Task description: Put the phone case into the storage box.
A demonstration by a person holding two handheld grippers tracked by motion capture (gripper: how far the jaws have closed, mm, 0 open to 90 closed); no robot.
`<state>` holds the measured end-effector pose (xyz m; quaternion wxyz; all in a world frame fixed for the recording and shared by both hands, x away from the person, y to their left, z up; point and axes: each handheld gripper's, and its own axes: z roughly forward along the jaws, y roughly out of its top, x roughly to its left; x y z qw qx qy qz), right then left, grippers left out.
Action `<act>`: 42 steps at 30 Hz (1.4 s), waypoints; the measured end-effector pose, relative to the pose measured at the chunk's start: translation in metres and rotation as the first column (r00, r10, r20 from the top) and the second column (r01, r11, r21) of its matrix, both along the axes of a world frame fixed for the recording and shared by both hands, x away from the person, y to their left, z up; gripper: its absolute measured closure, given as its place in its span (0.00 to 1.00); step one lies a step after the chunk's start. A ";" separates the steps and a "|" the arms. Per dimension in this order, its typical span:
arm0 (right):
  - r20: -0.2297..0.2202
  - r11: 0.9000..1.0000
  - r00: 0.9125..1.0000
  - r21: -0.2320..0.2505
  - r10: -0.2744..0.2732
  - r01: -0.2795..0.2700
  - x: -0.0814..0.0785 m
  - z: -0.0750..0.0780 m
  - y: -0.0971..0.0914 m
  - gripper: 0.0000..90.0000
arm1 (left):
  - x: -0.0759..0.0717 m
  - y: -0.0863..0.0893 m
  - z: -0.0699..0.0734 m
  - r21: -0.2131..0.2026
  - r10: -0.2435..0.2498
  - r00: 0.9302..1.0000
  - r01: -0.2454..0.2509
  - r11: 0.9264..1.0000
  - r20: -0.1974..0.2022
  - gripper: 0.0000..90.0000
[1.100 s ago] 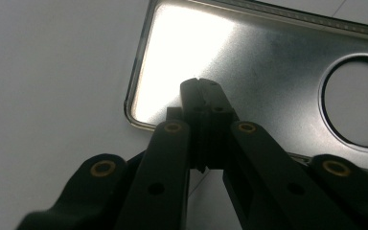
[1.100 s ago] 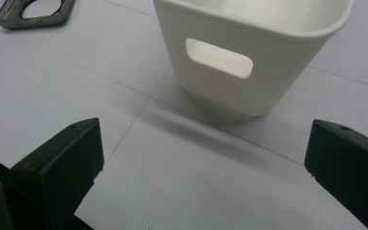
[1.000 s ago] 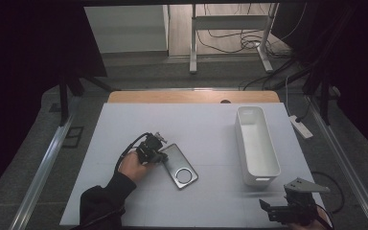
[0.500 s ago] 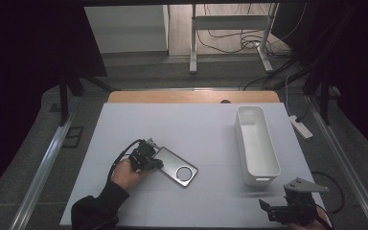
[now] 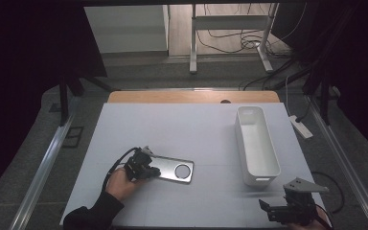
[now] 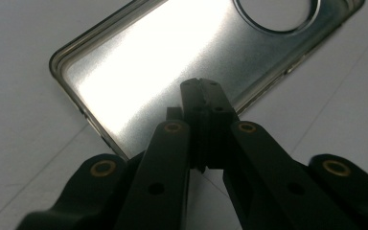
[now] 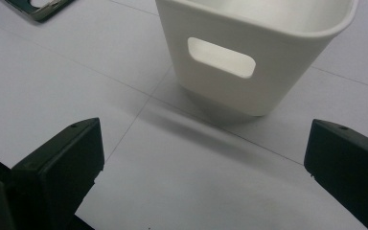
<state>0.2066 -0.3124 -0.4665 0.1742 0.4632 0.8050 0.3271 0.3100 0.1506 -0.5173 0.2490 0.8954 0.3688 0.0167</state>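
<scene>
Brushed, shiny metal phone case (image 6: 172,62) — smooth matt white plastic bin (image 7: 258,52) — on matt table (image 5: 182,129).

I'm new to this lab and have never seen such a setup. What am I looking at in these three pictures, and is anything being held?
There is no robot here: a person sits at the table and holds a hand tool with two black jaws in each hand. The high view looks down from above the person's side. The other two pictures come from small cameras riding on each tool, looking along its jaws.

On the pale grey table top lie a flat silver metal phone-case plate with a round hole and a long white plastic bin with a handle slot.

The left gripper has its jaws shut, with their tips over the near edge of the plate; whether they pinch its rim I cannot tell. The right gripper waits with jaws wide open, holding nothing, facing the bin's short end.
</scene>
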 end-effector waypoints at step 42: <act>0.001 1.000 1.000 -0.010 0.008 -0.007 0.000 0.000 0.002 0.00 | -0.050 -0.027 -0.003 -0.072 -0.032 0.999 0.031 0.997 -0.014 0.99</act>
